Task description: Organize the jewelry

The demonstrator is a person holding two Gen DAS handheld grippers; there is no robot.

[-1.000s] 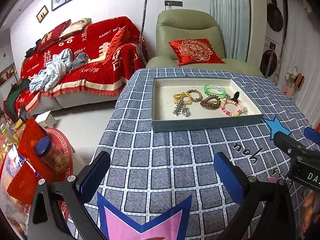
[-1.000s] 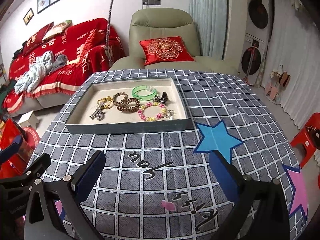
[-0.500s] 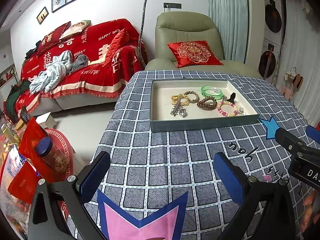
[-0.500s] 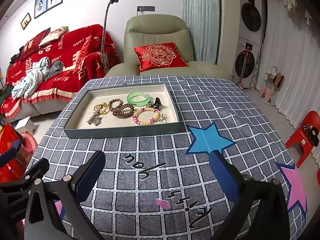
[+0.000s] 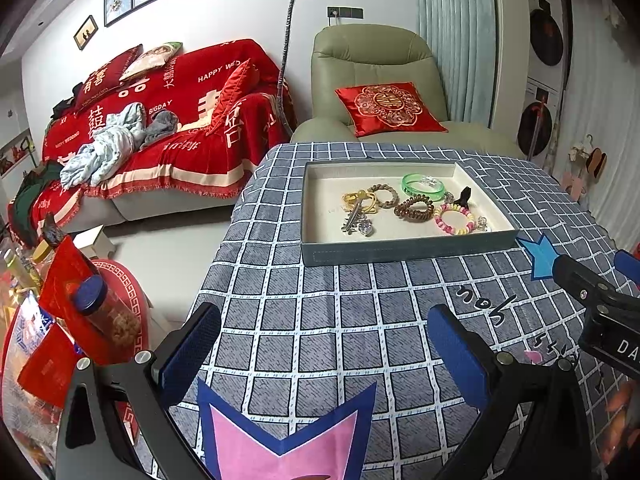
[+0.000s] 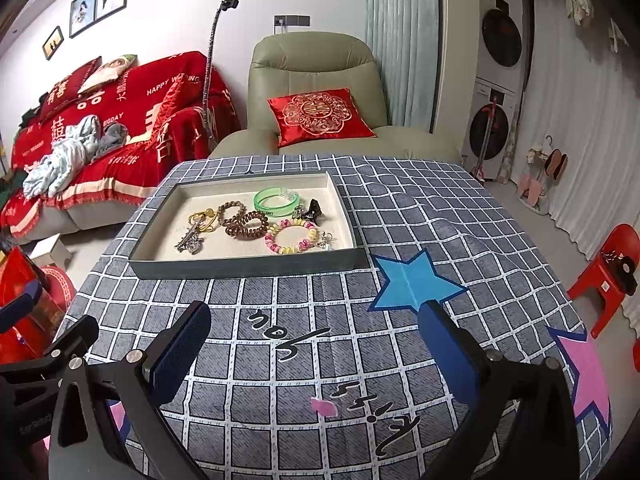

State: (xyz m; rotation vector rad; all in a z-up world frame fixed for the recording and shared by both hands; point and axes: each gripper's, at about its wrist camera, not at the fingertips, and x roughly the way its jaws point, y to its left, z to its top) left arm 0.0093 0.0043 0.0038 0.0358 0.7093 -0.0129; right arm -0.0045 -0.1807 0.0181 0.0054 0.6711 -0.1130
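Checked cloth covers the surface (image 6: 400, 208); its grey tray (image 6: 248, 266) holds the jewelry, including a rigid green bangle (image 6: 277, 201) and a soft coil tie (image 6: 247, 225). Both are light; grip each across its rim. Left gripper (image 5: 320, 344) and right gripper (image 6: 316, 344): fingers spread, empty.

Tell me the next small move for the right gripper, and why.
Probably ease the right gripper forward toward the tray. Both grippers are open and empty, short of the tray, and the beaded bracelet lies nearest that side.
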